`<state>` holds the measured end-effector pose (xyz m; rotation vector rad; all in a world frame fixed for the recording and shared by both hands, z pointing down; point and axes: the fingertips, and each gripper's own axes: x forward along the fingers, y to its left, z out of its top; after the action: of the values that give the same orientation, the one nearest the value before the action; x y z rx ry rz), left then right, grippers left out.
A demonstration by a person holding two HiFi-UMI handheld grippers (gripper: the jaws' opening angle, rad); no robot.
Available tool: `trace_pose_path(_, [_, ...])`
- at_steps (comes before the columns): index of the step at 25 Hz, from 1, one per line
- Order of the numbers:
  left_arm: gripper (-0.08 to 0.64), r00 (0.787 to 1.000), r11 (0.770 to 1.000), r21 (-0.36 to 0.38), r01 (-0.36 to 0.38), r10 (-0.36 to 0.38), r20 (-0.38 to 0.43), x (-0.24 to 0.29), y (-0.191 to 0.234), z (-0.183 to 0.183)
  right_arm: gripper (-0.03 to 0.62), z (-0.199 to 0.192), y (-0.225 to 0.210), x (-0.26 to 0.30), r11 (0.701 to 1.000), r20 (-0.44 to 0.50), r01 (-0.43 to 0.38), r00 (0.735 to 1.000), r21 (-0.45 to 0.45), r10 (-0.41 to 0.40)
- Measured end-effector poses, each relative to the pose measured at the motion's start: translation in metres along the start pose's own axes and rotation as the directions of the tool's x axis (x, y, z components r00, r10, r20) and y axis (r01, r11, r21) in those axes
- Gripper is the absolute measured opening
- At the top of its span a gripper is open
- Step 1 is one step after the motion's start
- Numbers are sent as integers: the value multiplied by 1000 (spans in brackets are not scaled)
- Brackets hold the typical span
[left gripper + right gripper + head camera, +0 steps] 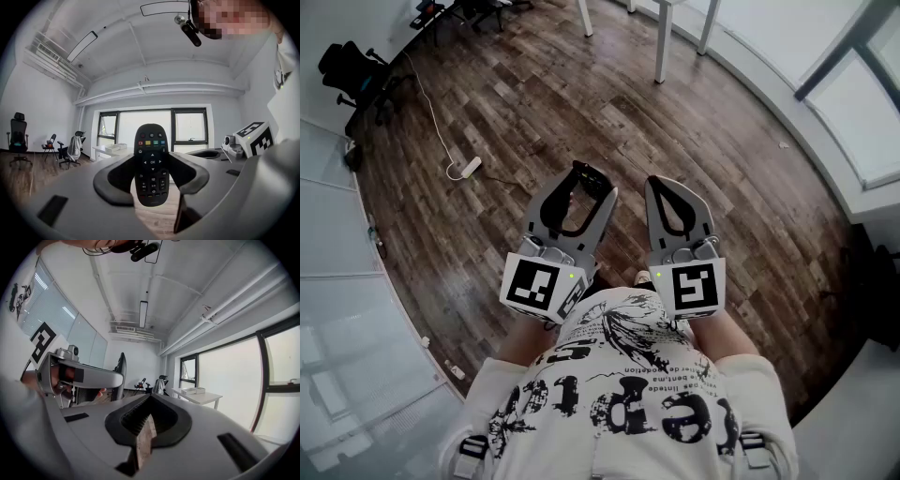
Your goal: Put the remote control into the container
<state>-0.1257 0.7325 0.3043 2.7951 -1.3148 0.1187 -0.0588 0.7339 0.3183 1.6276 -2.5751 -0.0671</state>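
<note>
A black remote control (pixel 150 159) with coloured buttons stands upright between the pads of my left gripper (pixel 151 178), which is shut on its lower half. In the head view the remote (pixel 589 178) shows as a dark shape at the tip of the left gripper (pixel 592 185), held in front of the person's body above the wooden floor. Just to its right, my right gripper (pixel 664 192) is shut with nothing in it. The right gripper view shows the right gripper (pixel 146 427) with its jaws together and only a thin slit between them. No container is in view.
A white power strip (pixel 466 169) with a cable lies on the wooden floor to the left. A black office chair (pixel 349 67) stands at the far left, and white table legs (pixel 662 37) at the top. A white desk (pixel 108 150) stands by the windows.
</note>
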Motion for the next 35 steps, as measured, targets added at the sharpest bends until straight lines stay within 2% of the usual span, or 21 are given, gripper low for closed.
trace_pose_path(5, [233,998,996,-71,51,-48,44,8,-13,13,2,-2,-10,0,1000,8,-16,1000,-8,16])
trace_pose_path(10, [233,998,999,-37,33,-32,50,16,-26,17,2,0,-19,-5,1000,25,-21,999,-8,21])
trace_pose_path(16, [233,999,999,-36,17,-16,43,29,-33,15,2,-2,-36,-9,999,45,-30,999,23,29])
trace_pose_path(20, [233,1000,999,-44,2,-1,26,37,-29,12,2,-3,-44,-6,999,41,-33,999,0,33])
trace_pose_path(26, [235,999,997,-62,-37,37,2,48,-17,7,2,-15,-44,7,995,-3,-99,995,-1,99])
trace_pose_path(29, [234,999,994,-98,-48,49,3,46,-3,5,2,-21,-39,20,992,-27,-128,991,5,128])
trace_pose_path(32, [234,999,983,-180,-25,29,21,50,20,0,2,-25,-32,41,988,-40,-142,989,55,144])
trace_pose_path(35, [234,1000,980,-195,-24,27,16,56,55,0,2,-22,-17,71,973,-22,-196,980,122,200])
